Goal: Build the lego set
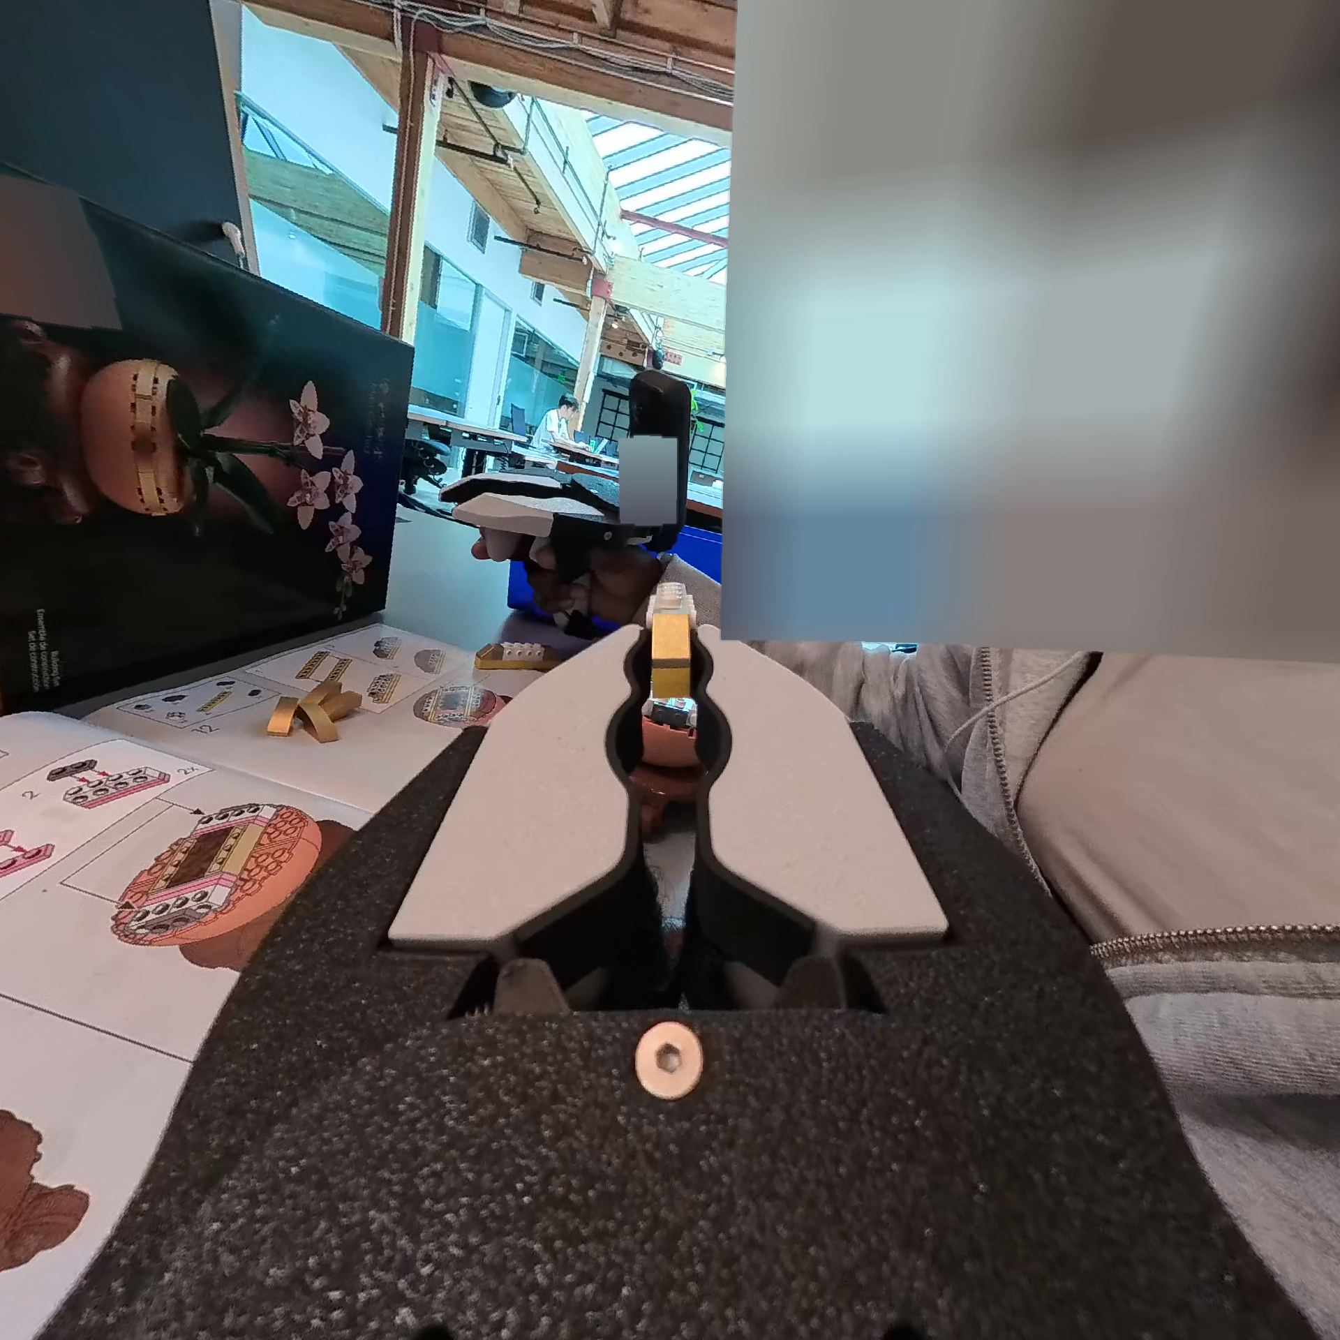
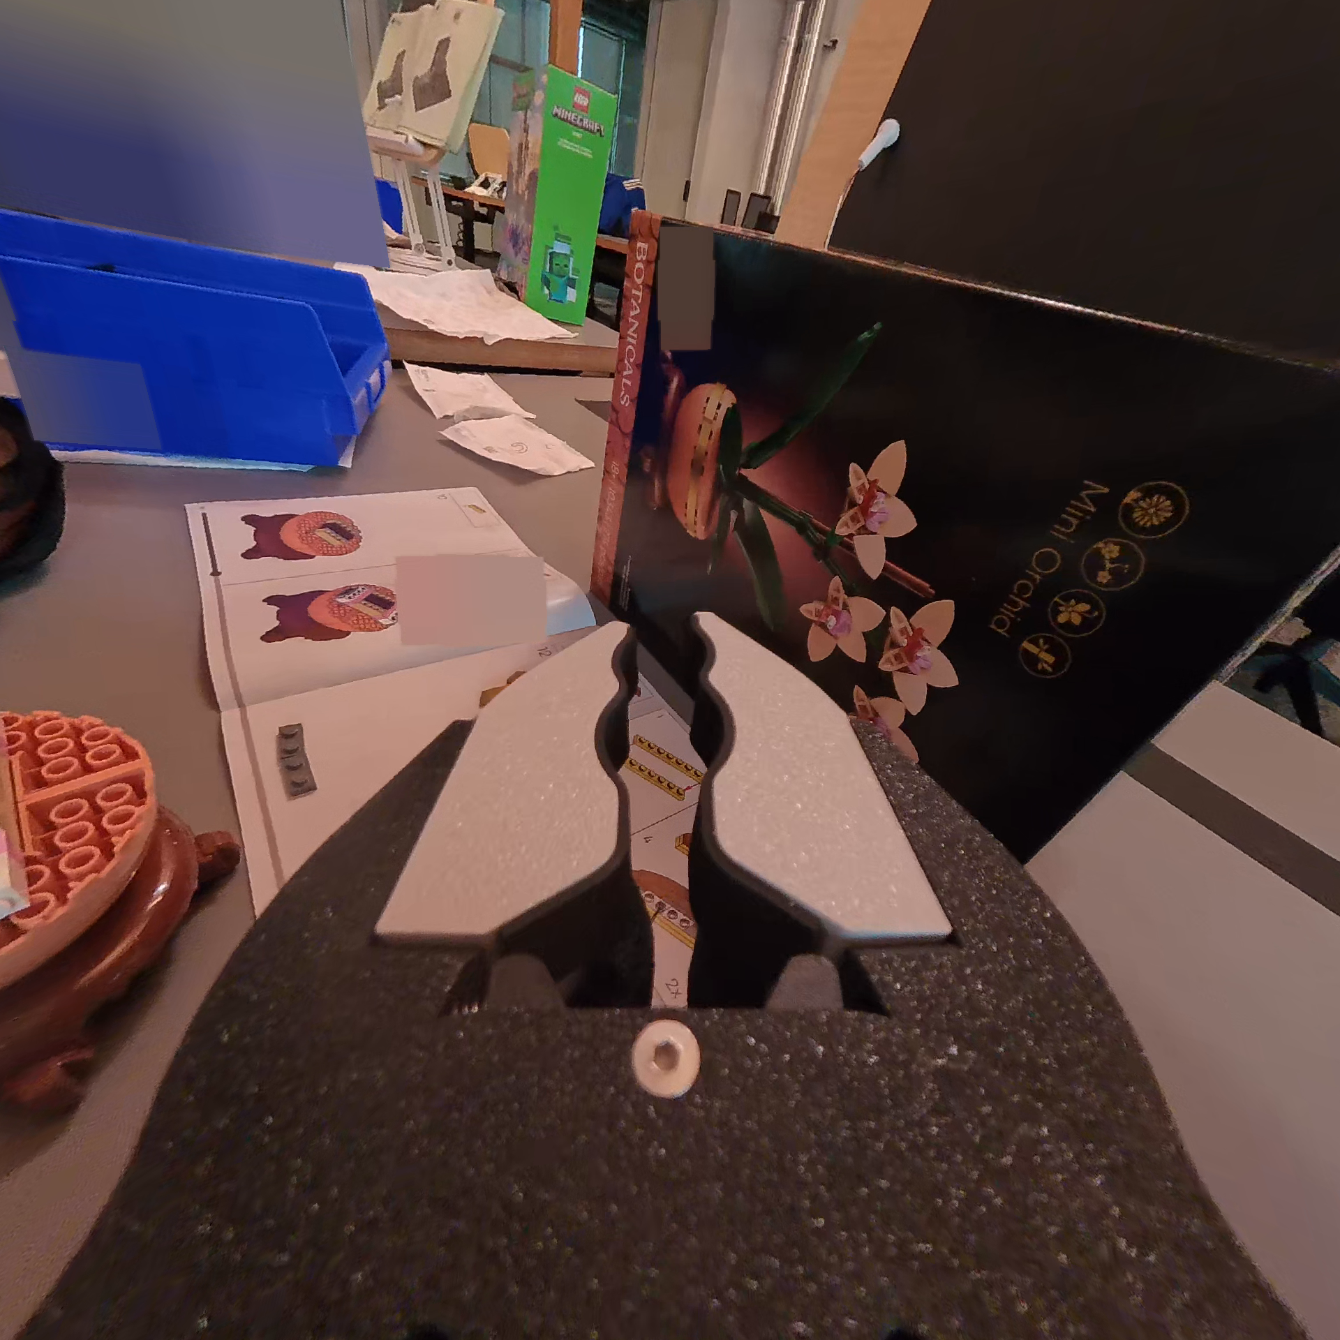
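Note:
My left gripper (image 1: 671,638) is shut on a gold and white brick piece (image 1: 668,649), held upright between the fingertips. Just below it, seen through the finger gap, is the salmon and brown pot build (image 1: 663,761). The same build shows at the left edge of the right wrist view (image 2: 65,819), studs up on its brown base. My right gripper (image 2: 663,631) is open and empty, hovering over the open instruction booklet (image 2: 348,754). A small dark grey plate (image 2: 296,768) lies on the booklet page.
Loose gold curved pieces (image 1: 312,714) and a gold and white sub-assembly (image 1: 518,655) lie on the booklet (image 1: 145,834). The dark set box (image 2: 979,544) stands behind it. A blue bin (image 2: 203,348) and paper bags (image 2: 507,442) sit farther back. A person in a grey hoodie (image 1: 1088,797) is close by. My hands' fingertips stand some 25 cm from each other.

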The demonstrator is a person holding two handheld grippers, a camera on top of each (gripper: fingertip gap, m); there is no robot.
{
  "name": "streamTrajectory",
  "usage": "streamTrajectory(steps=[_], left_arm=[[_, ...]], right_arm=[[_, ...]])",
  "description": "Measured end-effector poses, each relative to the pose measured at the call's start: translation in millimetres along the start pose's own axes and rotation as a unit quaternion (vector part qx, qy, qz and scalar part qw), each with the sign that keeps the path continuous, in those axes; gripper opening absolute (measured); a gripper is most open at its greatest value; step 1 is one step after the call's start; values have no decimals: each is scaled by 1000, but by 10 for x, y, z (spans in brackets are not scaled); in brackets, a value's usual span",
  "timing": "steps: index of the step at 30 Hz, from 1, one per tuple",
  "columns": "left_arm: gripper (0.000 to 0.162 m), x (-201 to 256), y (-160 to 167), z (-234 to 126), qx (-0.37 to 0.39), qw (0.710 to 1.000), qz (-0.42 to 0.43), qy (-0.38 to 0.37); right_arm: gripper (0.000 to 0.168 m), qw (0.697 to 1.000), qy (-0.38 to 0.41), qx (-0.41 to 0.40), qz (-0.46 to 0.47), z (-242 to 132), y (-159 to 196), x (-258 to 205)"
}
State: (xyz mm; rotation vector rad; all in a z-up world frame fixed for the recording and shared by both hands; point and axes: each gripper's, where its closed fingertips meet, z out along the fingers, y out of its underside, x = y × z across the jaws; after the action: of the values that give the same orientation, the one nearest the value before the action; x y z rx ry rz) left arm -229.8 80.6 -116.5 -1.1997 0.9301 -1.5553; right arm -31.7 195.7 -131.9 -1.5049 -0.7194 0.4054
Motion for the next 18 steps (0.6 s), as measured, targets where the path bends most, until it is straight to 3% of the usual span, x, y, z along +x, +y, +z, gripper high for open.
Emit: streamTrajectory(steps=[18], left_arm=[[9,-8,-4,0,3,1000,-4,-1]], right_arm=[[11,997,72,10,-6,-59,28,219]])
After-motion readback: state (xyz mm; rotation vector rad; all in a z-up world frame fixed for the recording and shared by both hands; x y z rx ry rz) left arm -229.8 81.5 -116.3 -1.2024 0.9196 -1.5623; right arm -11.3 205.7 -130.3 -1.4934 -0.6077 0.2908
